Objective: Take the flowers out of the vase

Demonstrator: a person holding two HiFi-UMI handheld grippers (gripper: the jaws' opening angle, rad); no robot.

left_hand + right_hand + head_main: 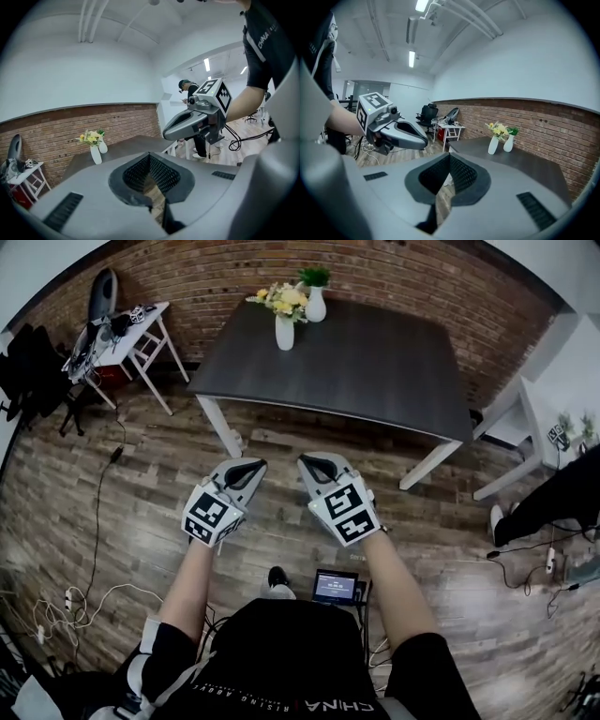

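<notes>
A bunch of yellow and white flowers [281, 300] stands in a slim white vase [284, 333] near the far left corner of a dark grey table [375, 371]. The same flowers [91, 138] [498, 129] show small and far off in both gripper views. My left gripper [255, 465] and right gripper [309, 462] are held side by side over the wooden floor, well short of the table. Both are shut with nothing between the jaws. From the left gripper view the right gripper [168, 135] shows, and the left gripper [423, 139] shows in the right gripper view.
A second round white vase with a green plant [316, 293] stands just behind the flower vase. A small white side table [131, 334] cluttered with gear is at the left by the brick wall. Cables [84, 601] lie on the floor. A white bench [525, 427] is at the right.
</notes>
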